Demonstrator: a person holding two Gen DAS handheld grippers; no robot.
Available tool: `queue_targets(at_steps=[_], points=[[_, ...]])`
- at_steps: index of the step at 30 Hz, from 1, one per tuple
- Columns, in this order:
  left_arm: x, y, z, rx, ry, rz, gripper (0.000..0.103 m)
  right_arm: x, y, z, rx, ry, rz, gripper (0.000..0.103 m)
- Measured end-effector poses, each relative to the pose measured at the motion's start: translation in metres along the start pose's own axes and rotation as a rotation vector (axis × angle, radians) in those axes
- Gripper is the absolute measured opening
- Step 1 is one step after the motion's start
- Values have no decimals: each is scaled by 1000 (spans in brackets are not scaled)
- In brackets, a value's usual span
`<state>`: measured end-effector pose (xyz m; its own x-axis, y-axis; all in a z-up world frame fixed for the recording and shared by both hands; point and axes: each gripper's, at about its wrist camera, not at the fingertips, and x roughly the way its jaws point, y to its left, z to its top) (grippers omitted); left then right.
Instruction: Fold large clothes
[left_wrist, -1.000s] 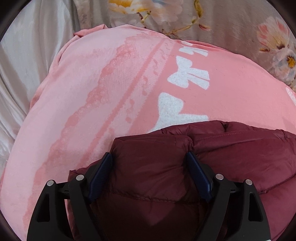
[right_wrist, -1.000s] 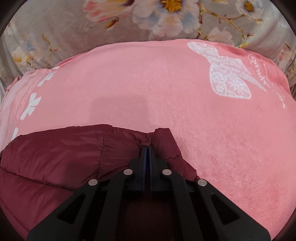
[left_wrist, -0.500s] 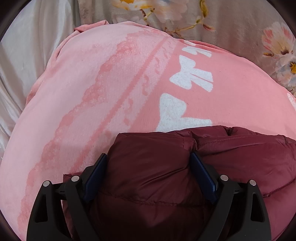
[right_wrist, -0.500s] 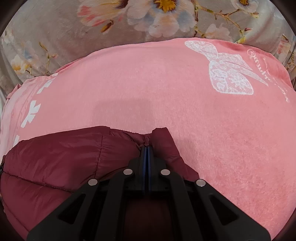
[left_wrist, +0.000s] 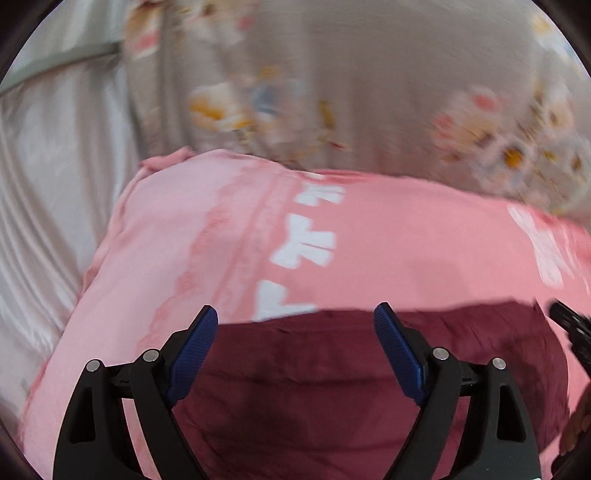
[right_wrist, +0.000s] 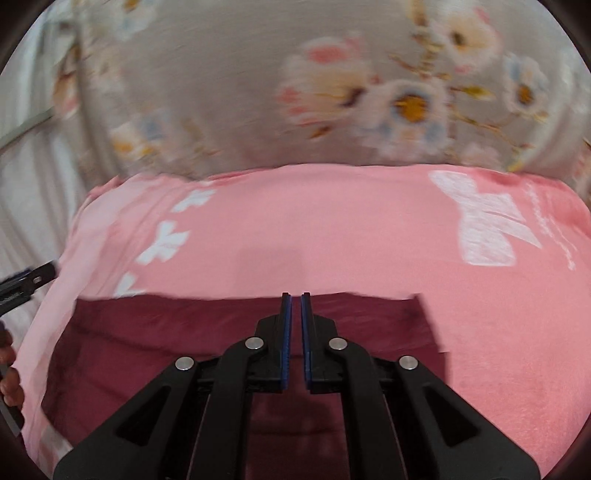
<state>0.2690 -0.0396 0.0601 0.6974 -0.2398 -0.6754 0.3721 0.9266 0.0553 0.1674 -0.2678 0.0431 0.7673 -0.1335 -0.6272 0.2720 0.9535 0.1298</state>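
The dark red puffer jacket (left_wrist: 369, 369) lies flat on a pink blanket (left_wrist: 406, 240) that carries a row of white bow prints, and it fills the near part of both wrist views with its far edge running straight across. The left gripper (left_wrist: 295, 321) hangs over the jacket with its blue-padded fingers spread wide and nothing caught between them; the cloth lies below the pads, not pinched. The right gripper (right_wrist: 296, 306) is over the same jacket with its jaws almost together, only a thin slit showing between the blue pads, and no fabric is in that slit. From the right wrist view the tip of the left gripper pokes in at the left edge, with a person's fingers (right_wrist: 9, 369) just below it. Behind the blanket runs a grey bedspread with a flower pattern (right_wrist: 332, 92), and pale satin sheeting (left_wrist: 44, 184) lies off to the left. Both views are smeared with blur
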Motion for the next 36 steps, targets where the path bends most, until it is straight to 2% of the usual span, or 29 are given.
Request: queue_targets(at_steps=[3, 7, 10, 22, 36], points=[[16, -30, -18, 58, 56, -8, 84, 20, 39, -12, -83, 49, 23, 5], [61, -46, -40, 55, 161, -7, 80, 53, 46, -23, -53, 120, 39, 5], [84, -47, -49, 26, 197, -8, 79, 76, 43, -26, -22, 154, 32, 5], [112, -53, -52, 14, 160, 17, 90, 105, 21, -39, 95, 185, 92, 2], [115, -56, -52, 25, 161, 31, 91, 108, 21, -40, 98, 182, 90, 2]])
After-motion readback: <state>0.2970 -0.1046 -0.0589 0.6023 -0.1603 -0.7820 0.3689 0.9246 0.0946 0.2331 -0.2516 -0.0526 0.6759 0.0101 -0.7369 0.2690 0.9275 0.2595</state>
